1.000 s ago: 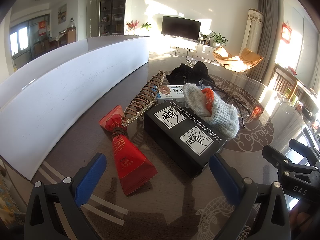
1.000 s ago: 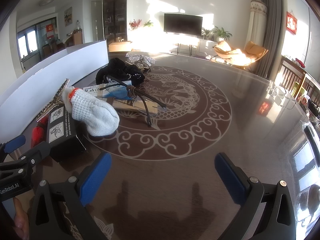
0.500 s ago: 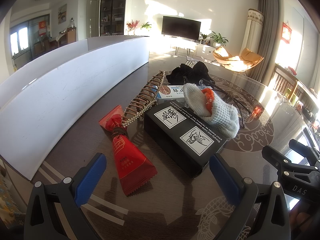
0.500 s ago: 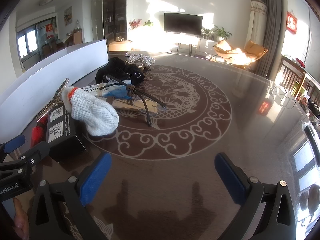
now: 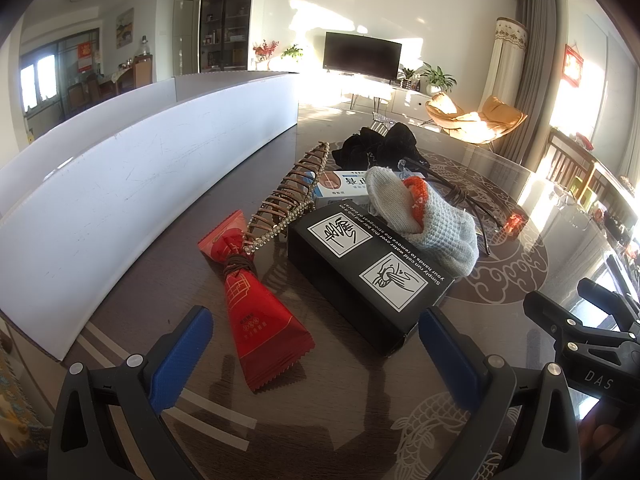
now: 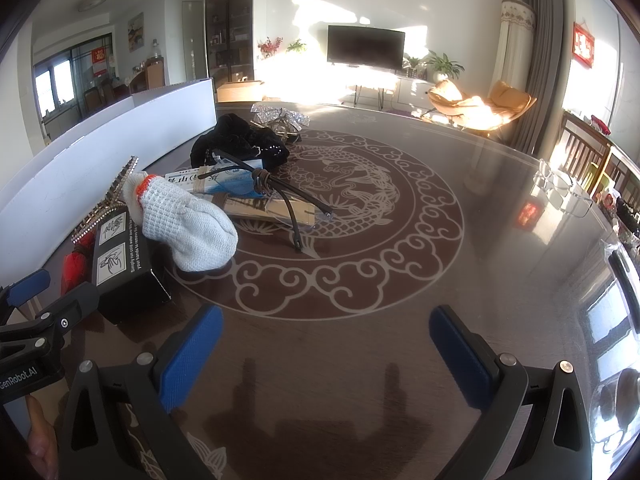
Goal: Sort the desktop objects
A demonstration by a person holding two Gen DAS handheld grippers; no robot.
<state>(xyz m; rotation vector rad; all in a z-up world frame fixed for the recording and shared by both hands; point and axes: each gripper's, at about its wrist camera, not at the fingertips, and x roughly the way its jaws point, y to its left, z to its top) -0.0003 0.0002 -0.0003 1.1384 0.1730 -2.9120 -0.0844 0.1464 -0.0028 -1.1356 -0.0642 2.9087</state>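
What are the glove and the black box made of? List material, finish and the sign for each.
Knitted glove: looks like soft cotton yarn, matte; visible knit ribs, orange cuff trim.
Black box: probably printed cardboard, slight sheen; crisp folded edges, white printed labels.

Wall television (image 5: pixel 362 55), orange armchair (image 5: pixel 476 120), potted plants (image 6: pixel 440 65), grey curtain (image 6: pixel 538 68)
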